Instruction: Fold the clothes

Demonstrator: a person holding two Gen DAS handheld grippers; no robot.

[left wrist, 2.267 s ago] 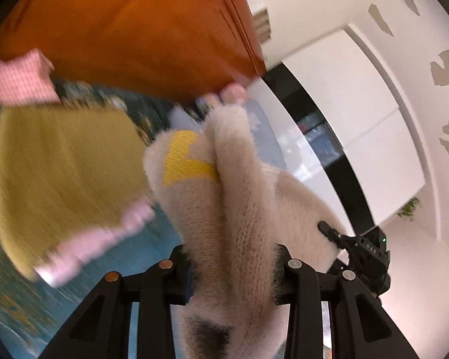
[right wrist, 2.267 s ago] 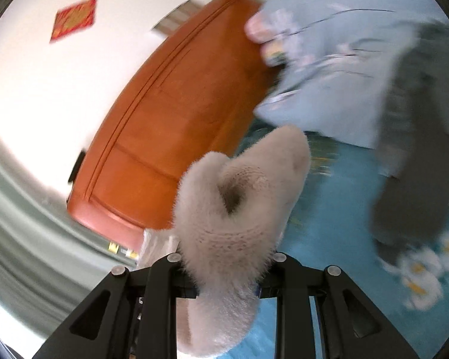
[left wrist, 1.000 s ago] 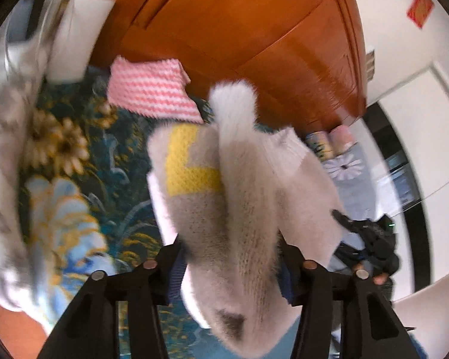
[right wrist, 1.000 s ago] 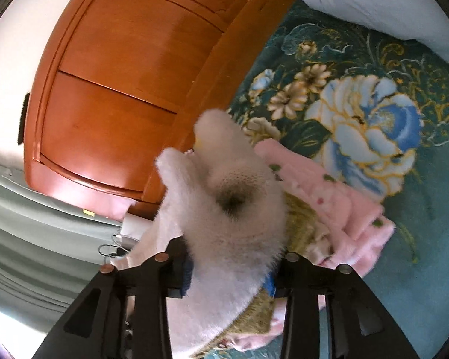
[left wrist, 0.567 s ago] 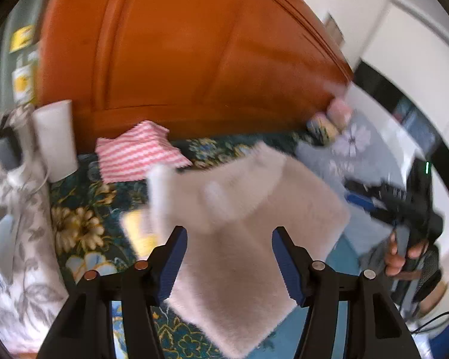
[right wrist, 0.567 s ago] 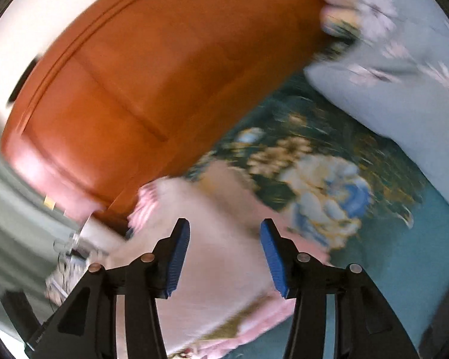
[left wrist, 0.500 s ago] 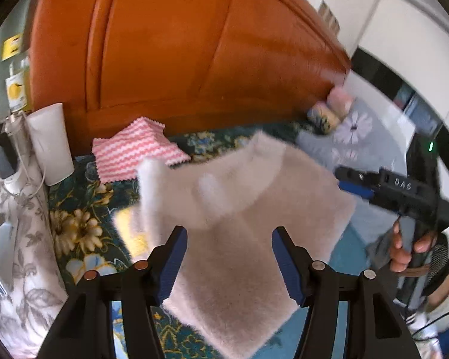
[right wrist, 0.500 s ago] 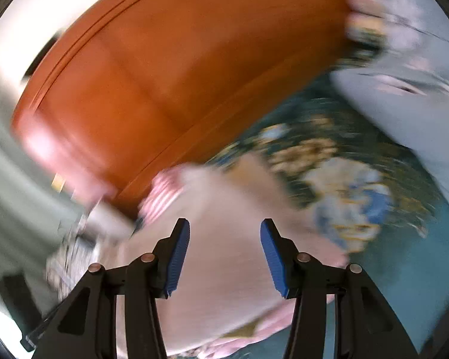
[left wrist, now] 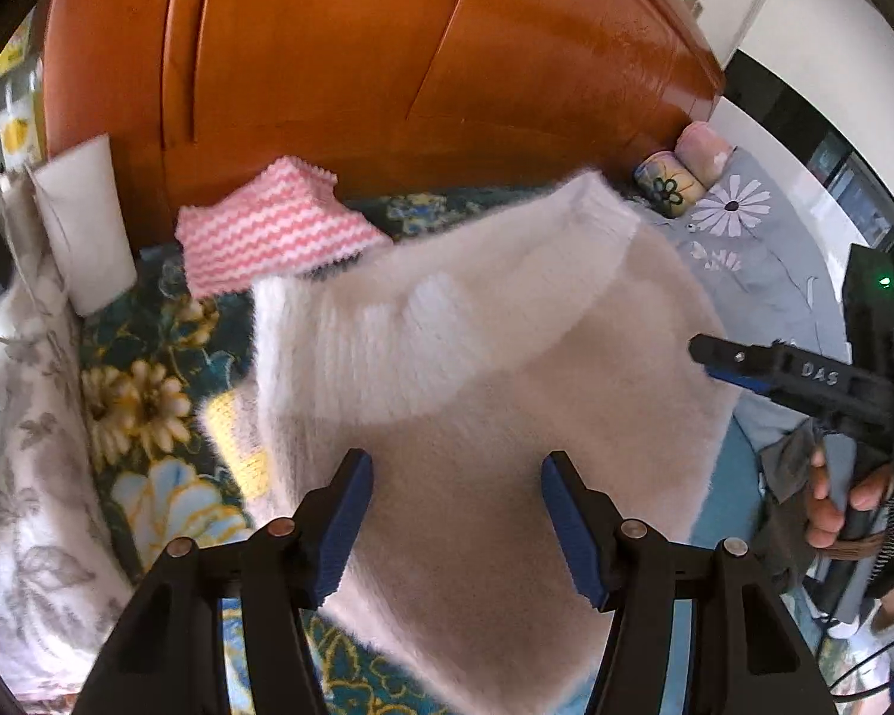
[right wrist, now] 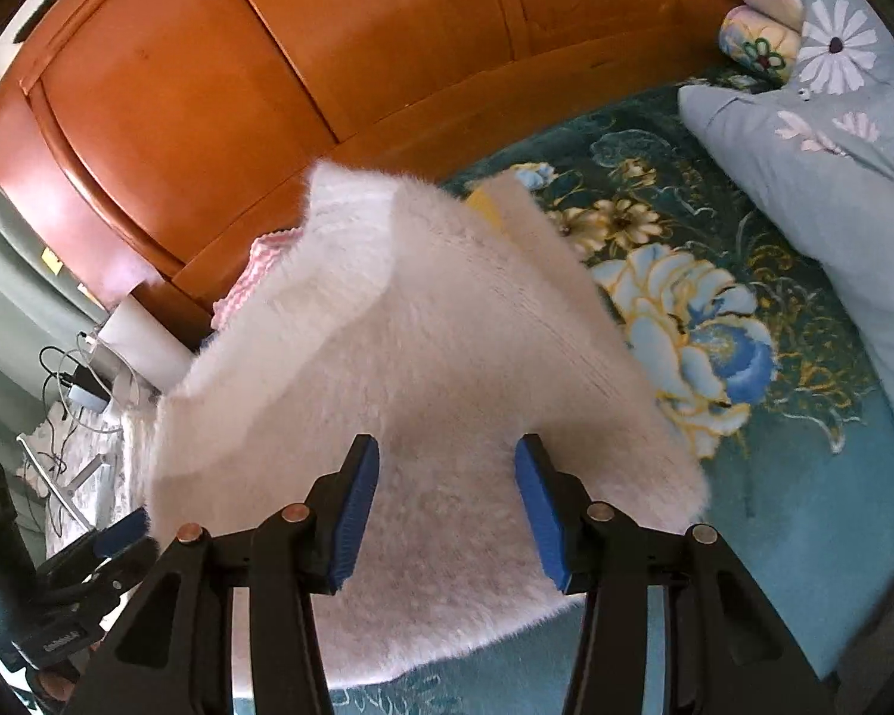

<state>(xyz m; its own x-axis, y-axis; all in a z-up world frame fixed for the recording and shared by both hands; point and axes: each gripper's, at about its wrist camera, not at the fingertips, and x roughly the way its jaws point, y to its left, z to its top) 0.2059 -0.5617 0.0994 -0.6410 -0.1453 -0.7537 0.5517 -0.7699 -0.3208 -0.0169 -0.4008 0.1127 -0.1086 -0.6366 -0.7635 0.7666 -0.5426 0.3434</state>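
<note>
A folded fluffy cream sweater [left wrist: 477,393] lies on the teal flowered bedspread [left wrist: 143,411], blurred at its edges; a yellow patch shows at its left side. It also fills the right wrist view [right wrist: 399,369]. My left gripper [left wrist: 456,512] is open and empty just in front of the sweater. My right gripper [right wrist: 447,506] is open and empty above the sweater's near edge. The right gripper also shows in the left wrist view [left wrist: 804,381], held by a hand at the right.
A pink-and-white zigzag folded cloth [left wrist: 268,232] lies behind the sweater by the orange wooden headboard [left wrist: 357,59]. A grey flowered pillow [right wrist: 834,137] lies at the right. A white cylinder [left wrist: 83,226] and cables stand at the left bedside.
Both grippers held the sweater aloft, then opened and let it go. It has dropped flat onto the bed, and both grippers have pulled back slightly.
</note>
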